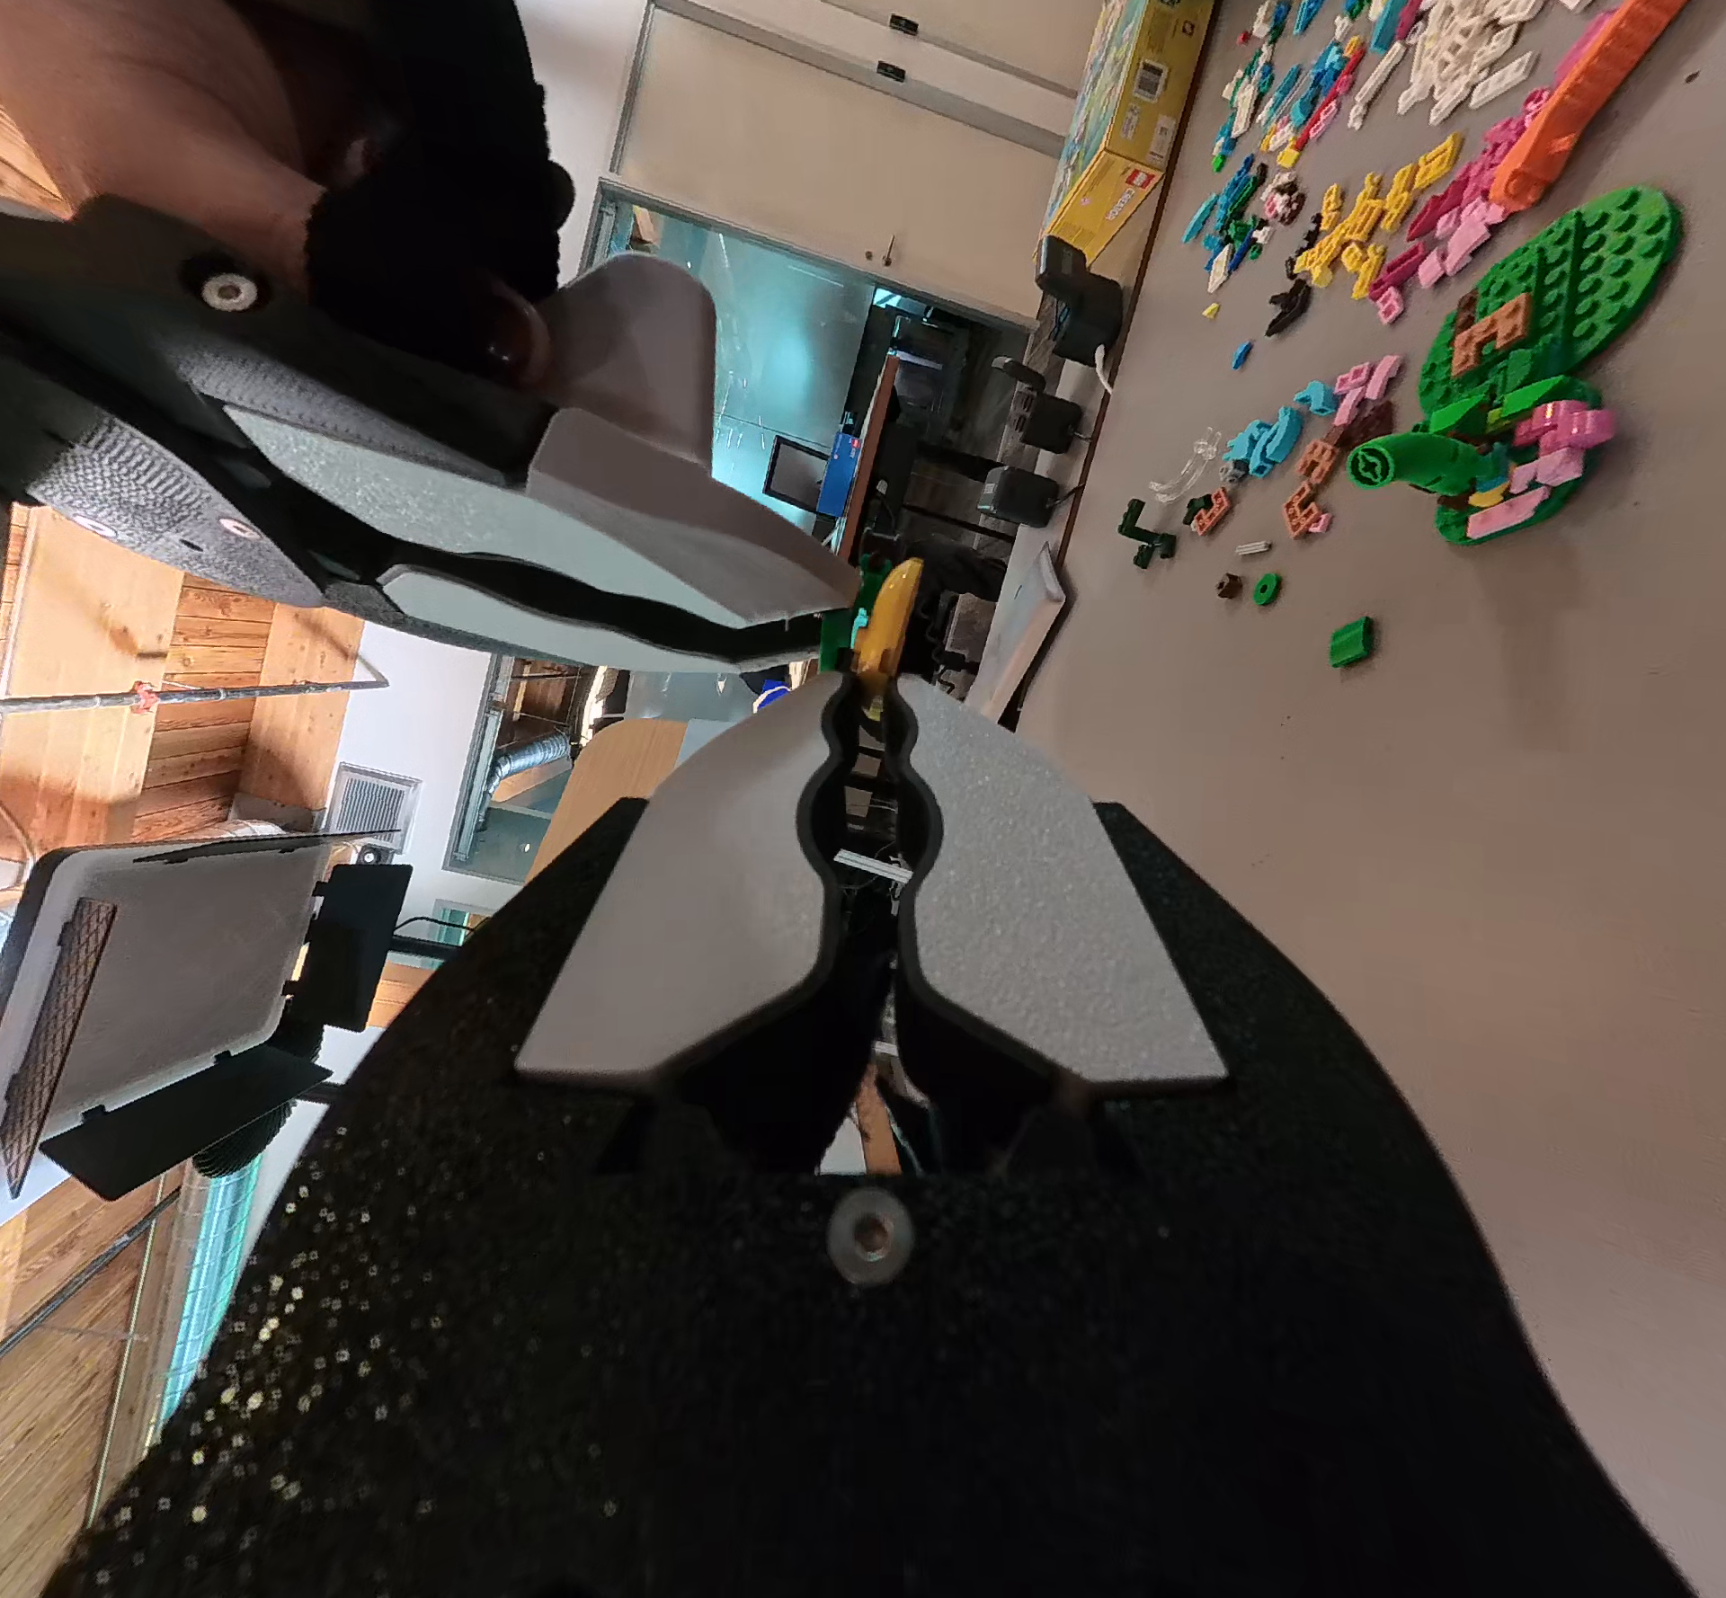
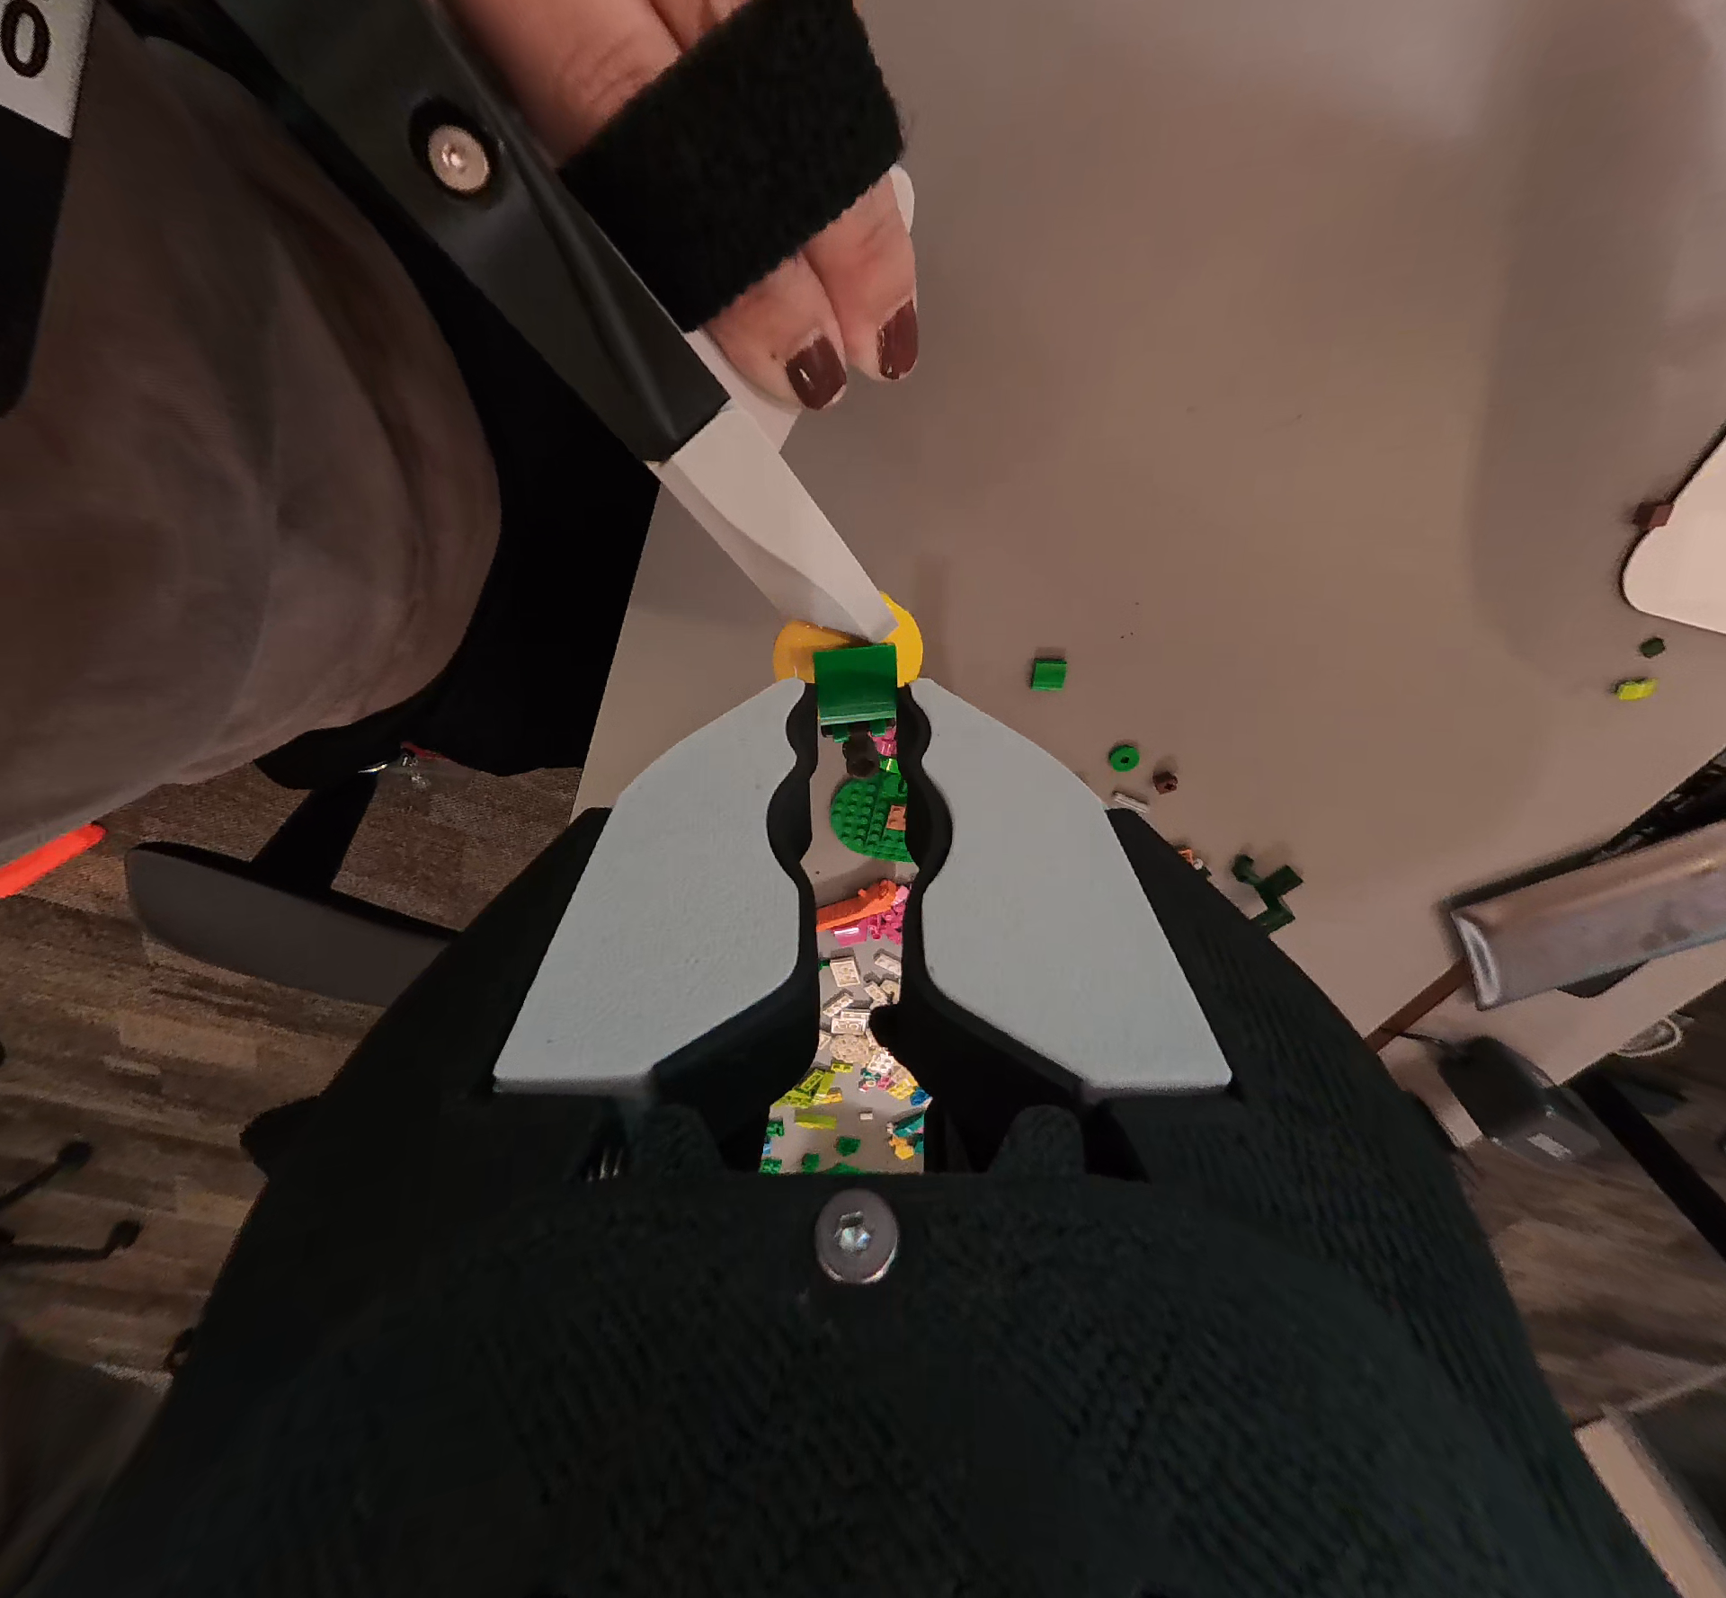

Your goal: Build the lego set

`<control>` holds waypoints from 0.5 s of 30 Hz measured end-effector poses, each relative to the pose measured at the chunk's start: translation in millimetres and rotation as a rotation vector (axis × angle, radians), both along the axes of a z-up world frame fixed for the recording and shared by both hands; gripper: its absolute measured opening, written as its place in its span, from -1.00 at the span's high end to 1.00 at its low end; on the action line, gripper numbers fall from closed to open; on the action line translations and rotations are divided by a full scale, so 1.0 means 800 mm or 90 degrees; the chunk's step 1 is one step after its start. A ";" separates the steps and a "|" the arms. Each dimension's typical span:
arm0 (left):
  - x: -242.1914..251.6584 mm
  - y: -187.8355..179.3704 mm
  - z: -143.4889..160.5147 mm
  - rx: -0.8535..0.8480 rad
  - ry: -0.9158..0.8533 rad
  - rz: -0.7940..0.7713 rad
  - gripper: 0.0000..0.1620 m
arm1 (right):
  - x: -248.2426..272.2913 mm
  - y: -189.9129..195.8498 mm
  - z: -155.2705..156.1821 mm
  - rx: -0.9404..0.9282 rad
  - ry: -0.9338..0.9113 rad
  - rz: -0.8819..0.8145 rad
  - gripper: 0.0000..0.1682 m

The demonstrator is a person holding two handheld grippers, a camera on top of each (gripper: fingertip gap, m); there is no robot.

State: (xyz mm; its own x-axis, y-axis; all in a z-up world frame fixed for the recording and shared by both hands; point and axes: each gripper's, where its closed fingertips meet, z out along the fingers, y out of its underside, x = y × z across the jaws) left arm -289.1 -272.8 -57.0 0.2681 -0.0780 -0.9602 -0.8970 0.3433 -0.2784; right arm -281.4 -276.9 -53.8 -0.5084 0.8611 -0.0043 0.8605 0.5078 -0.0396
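Note:
My left gripper (image 1: 873, 683) is shut on a round yellow Lego piece (image 1: 885, 615), held in the air above the grey table. My right gripper (image 2: 852, 696) is shut on a small green Lego piece (image 2: 850, 683). The green piece touches the yellow piece (image 2: 799, 649) face to face. In the left wrist view the right gripper (image 1: 827, 610) comes in from the upper left, with the green piece (image 1: 838, 631) at its tip. In the right wrist view the left gripper's white fingertips (image 2: 855, 596) lie across the yellow piece.
A green round baseplate (image 1: 1578, 265) with a partial build of green stem and pink bricks lies on the table (image 1: 1354, 899). Beyond it are piles of loose bricks (image 1: 1457, 12), an orange brick separator (image 1: 1606, 50), a yellow set box (image 1: 1130, 106) and a loose green brick (image 1: 1351, 643). Less than 4 cm separates the two grippers' tips. Both grippers' tips are roughly 25 centimetres from the loose green brick (image 1: 1351, 643). It is also in sight in the right wrist view (image 2: 1043, 673).

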 end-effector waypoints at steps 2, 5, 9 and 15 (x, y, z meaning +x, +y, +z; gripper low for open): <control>0.001 0.000 0.000 -0.001 -0.001 -0.002 0.95 | 0.001 0.000 0.000 0.001 -0.003 -0.002 0.83; 0.001 0.000 -0.001 -0.002 -0.003 -0.004 0.95 | 0.001 0.000 0.000 0.001 -0.004 -0.005 0.83; 0.001 -0.001 0.000 -0.001 -0.005 -0.007 0.95 | 0.002 0.000 -0.001 -0.002 -0.007 -0.012 0.81; 0.002 -0.001 -0.001 -0.002 -0.002 -0.007 0.95 | 0.001 -0.001 0.001 -0.007 -0.004 -0.018 0.78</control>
State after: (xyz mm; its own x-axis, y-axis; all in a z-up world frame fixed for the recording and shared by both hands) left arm -287.4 -273.5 -57.5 0.2695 -0.0835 -0.9594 -0.8923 0.3531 -0.2814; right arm -280.8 -277.4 -53.3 -0.4831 0.8754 -0.0174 0.8752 0.4822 -0.0400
